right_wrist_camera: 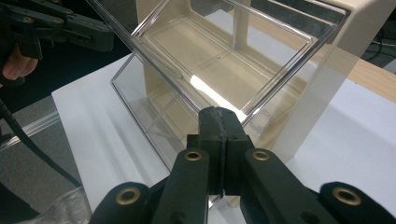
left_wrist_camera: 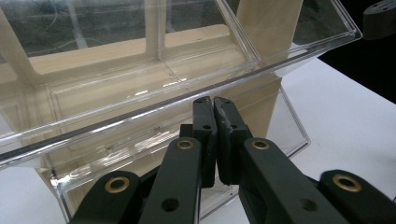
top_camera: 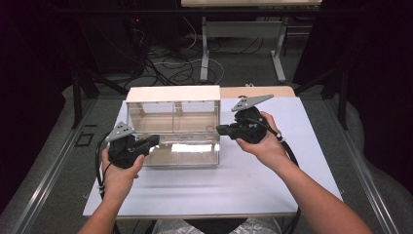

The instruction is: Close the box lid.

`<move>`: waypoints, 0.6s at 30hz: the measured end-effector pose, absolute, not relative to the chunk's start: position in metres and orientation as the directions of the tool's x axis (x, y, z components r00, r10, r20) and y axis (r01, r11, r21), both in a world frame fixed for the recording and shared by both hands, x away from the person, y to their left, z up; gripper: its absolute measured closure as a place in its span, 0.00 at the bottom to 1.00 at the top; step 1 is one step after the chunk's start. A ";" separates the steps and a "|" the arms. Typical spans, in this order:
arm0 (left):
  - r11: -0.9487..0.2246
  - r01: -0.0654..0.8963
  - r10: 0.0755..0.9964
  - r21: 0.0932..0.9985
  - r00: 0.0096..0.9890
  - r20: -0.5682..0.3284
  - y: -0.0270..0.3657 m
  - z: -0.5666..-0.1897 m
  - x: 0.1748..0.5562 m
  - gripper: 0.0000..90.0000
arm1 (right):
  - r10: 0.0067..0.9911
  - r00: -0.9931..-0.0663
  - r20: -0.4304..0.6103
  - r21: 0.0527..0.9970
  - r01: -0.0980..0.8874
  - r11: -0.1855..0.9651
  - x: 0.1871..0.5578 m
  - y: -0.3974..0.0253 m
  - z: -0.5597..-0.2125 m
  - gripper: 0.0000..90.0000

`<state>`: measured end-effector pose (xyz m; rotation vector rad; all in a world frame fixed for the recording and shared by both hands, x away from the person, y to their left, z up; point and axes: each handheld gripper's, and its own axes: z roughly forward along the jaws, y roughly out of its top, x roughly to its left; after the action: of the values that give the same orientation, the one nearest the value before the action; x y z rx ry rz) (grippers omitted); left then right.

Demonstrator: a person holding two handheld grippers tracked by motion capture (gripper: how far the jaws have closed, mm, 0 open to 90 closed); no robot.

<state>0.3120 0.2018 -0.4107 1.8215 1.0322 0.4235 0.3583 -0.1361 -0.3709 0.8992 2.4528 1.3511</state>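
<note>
Here, on the white table, a clear plastic bin with a pale wooden frame stands between the two hand-held grippers. At the left, the person's left hand holds the left gripper, whose fingers are clenched together with nothing between them; their tips lie just at the bin's near left corner, and in the left gripper view the tilted clear front rim of the bin runs right across ahead of the tips, with the wooden side post just beyond them. Whether the tips touch the plastic cannot be told. The bin's two transparent compartments, split by a thin divider, sit in the middle, open toward the person, a bright glare on the floor of the lower one. At the right, the right hand holds the right gripper, fingers likewise pressed shut and empty, the tips against or just beside the bin's right end; in the right gripper view the clear rim's corner lies immediately ahead of them, the pale wooden end panel to one side.
</note>
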 end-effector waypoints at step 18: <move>-0.177 0.474 0.802 0.862 0.578 -0.153 0.206 -0.412 0.304 0.91 | 0.599 -0.792 0.120 0.829 0.412 0.377 0.353 -0.143 -0.373 0.97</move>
<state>0.3040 0.2063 -0.4124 1.8258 1.0411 0.4171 0.3531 -0.1427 -0.3725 0.9067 2.4347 1.3772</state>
